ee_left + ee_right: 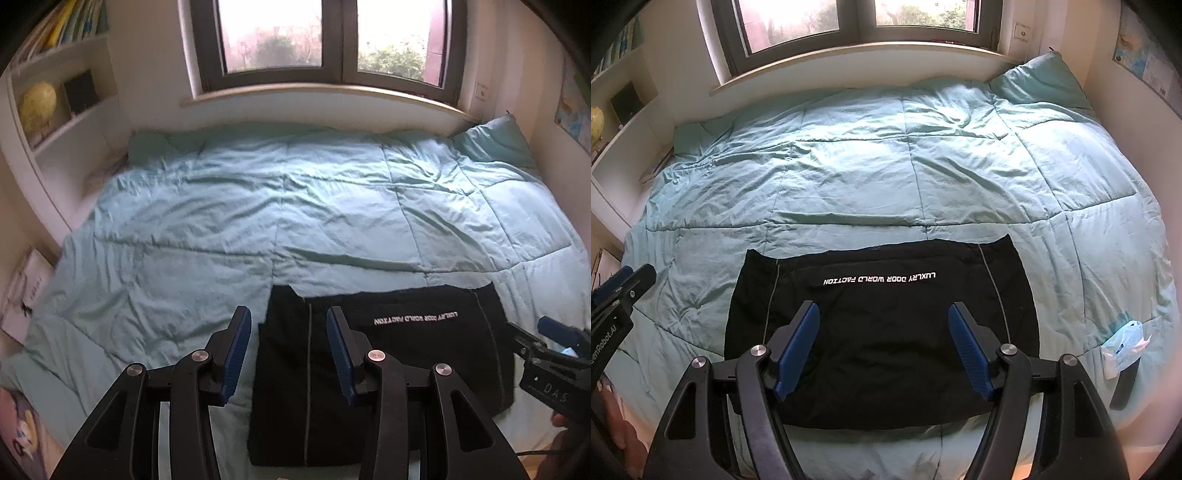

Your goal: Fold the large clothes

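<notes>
Now the folded black garment with white lettering [882,332] lies on the teal quilted bed cover [886,166] at six o'clock. Both the left tongs [289,354] and right tongs [882,350] hover above it, spread and empty.

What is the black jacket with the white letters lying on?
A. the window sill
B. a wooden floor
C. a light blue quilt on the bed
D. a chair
C: the folded black jacket lies flat on the light blue quilt that covers the bed, well short of the window.
</notes>
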`<action>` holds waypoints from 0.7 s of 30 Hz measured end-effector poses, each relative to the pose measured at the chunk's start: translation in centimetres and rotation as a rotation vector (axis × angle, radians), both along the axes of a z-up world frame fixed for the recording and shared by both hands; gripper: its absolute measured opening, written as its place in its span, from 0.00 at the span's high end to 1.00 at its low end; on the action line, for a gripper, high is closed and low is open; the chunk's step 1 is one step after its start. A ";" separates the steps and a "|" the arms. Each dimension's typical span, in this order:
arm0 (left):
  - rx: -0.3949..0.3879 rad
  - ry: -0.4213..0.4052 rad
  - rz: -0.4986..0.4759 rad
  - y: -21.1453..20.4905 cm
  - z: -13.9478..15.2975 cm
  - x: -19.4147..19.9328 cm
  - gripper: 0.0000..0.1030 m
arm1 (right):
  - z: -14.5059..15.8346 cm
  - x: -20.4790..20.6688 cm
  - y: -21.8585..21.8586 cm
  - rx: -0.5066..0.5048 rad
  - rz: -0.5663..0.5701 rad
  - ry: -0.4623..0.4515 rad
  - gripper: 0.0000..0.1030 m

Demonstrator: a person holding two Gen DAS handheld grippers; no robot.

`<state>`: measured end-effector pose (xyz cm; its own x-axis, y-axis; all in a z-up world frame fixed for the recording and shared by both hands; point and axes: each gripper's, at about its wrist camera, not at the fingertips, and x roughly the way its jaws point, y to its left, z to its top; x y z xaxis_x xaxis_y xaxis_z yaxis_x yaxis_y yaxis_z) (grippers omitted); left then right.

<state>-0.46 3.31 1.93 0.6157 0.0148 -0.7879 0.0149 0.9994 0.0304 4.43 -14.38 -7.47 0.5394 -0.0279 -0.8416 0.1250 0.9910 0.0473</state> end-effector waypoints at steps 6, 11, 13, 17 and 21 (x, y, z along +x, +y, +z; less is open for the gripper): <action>-0.012 0.010 0.020 1.0 -0.3 -0.2 0.58 | 0.2 -0.3 0.5 -0.004 0.006 -0.010 0.27; -0.004 0.011 0.004 0.9 -0.5 -0.5 0.58 | 0.3 -0.4 1.0 -0.008 0.013 -0.008 0.27; 0.000 0.016 -0.004 0.9 -0.6 -0.5 0.58 | 0.2 -0.4 1.1 -0.010 0.012 -0.005 0.27; 0.006 0.031 -0.013 1.0 -1.0 -0.5 0.58 | 0.2 -0.6 1.0 -0.017 0.007 0.002 0.27; 0.007 0.048 -0.024 1.1 -1.3 -0.3 0.58 | 0.3 -0.9 0.6 -0.031 -0.007 0.012 0.27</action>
